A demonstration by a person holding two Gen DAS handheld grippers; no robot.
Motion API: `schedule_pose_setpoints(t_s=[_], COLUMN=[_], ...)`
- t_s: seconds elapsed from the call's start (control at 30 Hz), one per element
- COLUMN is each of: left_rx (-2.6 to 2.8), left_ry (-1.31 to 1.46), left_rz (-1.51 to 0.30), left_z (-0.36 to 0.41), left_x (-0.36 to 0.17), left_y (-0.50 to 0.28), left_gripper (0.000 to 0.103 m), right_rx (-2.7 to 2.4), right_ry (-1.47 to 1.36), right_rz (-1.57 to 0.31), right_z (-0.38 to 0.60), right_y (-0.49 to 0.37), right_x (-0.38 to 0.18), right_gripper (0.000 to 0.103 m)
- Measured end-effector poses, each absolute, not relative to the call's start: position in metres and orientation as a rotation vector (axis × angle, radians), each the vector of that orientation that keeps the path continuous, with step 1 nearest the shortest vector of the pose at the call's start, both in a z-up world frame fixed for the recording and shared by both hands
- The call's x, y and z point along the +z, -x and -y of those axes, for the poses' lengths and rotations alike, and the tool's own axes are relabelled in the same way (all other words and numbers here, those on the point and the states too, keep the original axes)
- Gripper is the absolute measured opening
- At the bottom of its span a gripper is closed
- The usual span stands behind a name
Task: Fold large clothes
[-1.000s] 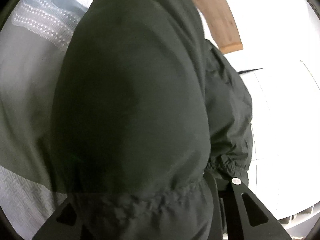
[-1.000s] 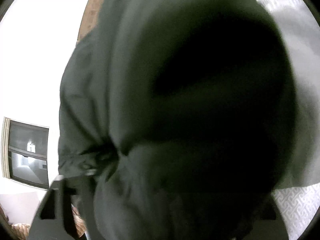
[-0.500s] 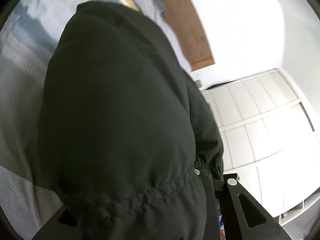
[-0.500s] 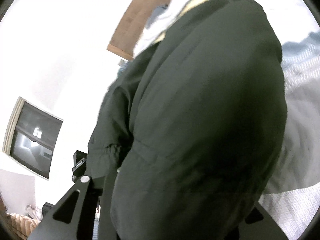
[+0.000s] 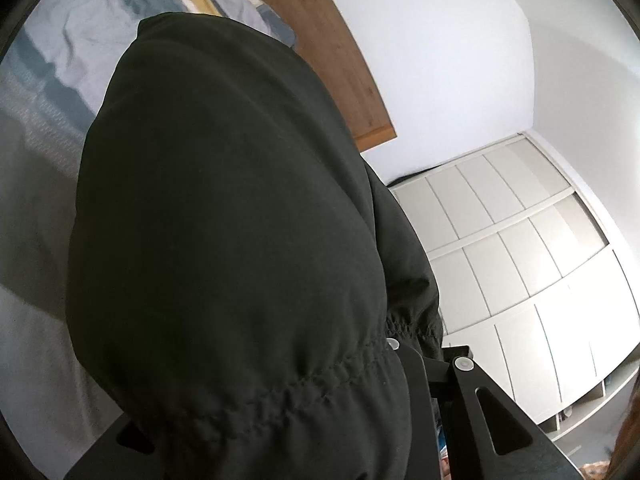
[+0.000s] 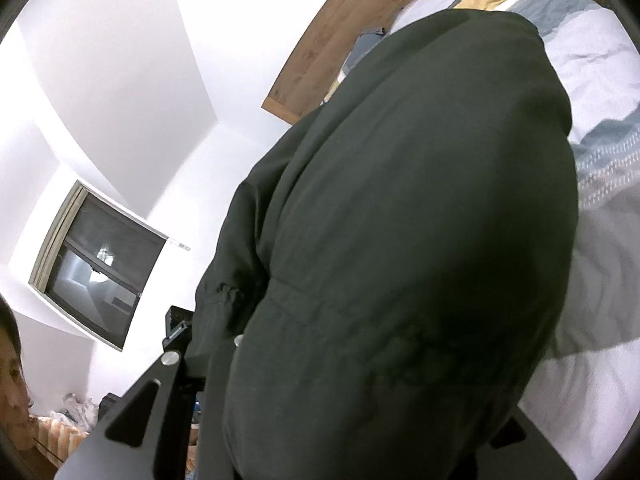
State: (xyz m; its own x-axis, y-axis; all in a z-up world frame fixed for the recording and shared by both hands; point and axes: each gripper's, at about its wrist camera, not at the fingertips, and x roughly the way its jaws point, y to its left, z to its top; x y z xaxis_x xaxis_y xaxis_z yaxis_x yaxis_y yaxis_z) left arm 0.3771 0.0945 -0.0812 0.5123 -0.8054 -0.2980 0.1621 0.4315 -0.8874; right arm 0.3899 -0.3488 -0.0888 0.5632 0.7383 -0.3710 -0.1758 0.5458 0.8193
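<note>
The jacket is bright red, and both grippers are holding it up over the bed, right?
Not quite. The jacket is very dark, nearly black, not bright red; the left wrist view shows it plainly. The rest holds: the left gripper and the right gripper each have its gathered edge between their fingers, holding it up over the bed.

The left gripper [image 5: 288, 404] and the right gripper [image 6: 360, 392] are both held up high, and each has its two black fingers pinched tight on the dark cloth draped over them.
</note>
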Motion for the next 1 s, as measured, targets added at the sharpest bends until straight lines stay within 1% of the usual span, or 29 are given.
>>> schedule_pose_setpoints(t_s=[0.07,0.2,0.27,0.37,0.43,0.47,0.5,0.53,0.63,0.67,0.7,0.73,0.8,0.9,0.97,1.0], left_rx=[-0.670,-0.578,-0.514,-0.461,-0.415,-0.408,-0.396,-0.386,-0.353,-0.331,-0.313,-0.286,-0.247,-0.165,-0.135,-0.135], left_ry=[0.920,0.830,0.769,0.754,0.715,0.704,0.683,0.663,0.630,0.632,0.631,0.626,0.620,0.581,0.525,0.497], left_rz=[-0.854,-0.979,-1.027,-1.053,-1.073,-1.082,-1.091,-1.095,-1.077,-1.060,-1.048,-1.027,-0.999,-0.951,-0.928,-0.919], left_z=[-0.076,-0.064,-0.062,-0.066,-0.067,-0.066,-0.062,-0.061,-0.066,-0.072,-0.086,-0.088,-0.100,-0.127,-0.122,-0.156], left_x=[-0.099,-0.148,-0.170,-0.185,-0.183,-0.182,-0.177,-0.174,-0.157,-0.147,-0.152,-0.146,-0.139,-0.129,-0.114,-0.119], left_y=[-0.419,-0.432,-0.438,-0.444,-0.441,-0.440,-0.445,-0.447,-0.445,-0.441,-0.438,-0.428,-0.424,-0.397,-0.393,-0.367], left_gripper=[0.019,0.021,0.024,0.043,0.062,0.066,0.073,0.079,0.083,0.086,0.091,0.094,0.094,0.094,0.094,0.094], right_rx=[0.607,0.532,0.489,0.413,0.346,0.312,0.287,0.254,0.187,0.163,0.144,0.119,0.071,-0.046,-0.108,-0.124], right_ry=[-0.818,-0.811,-0.788,-0.768,-0.736,-0.708,-0.683,-0.655,-0.649,-0.662,-0.666,-0.660,-0.640,-0.592,-0.554,-0.523], right_rz=[-0.808,-0.901,-0.945,-0.984,-1.018,-1.036,-1.048,-1.055,-1.031,-1.020,-1.013,-1.003,-0.978,-0.896,-0.857,-0.841], right_z=[0.352,0.355,0.357,0.368,0.375,0.377,0.377,0.379,0.390,0.394,0.399,0.402,0.413,0.420,0.428,0.421], right_y=[-0.382,-0.374,-0.371,-0.365,-0.361,-0.361,-0.361,-0.361,-0.355,-0.351,-0.348,-0.345,-0.335,-0.316,-0.299,-0.298], right_x=[-0.099,-0.143,-0.163,-0.183,-0.188,-0.189,-0.187,-0.188,-0.178,-0.173,-0.169,-0.164,-0.154,-0.122,-0.102,-0.086], right_gripper=[0.025,0.025,0.025,0.028,0.041,0.045,0.056,0.066,0.073,0.074,0.075,0.077,0.079,0.080,0.081,0.081])
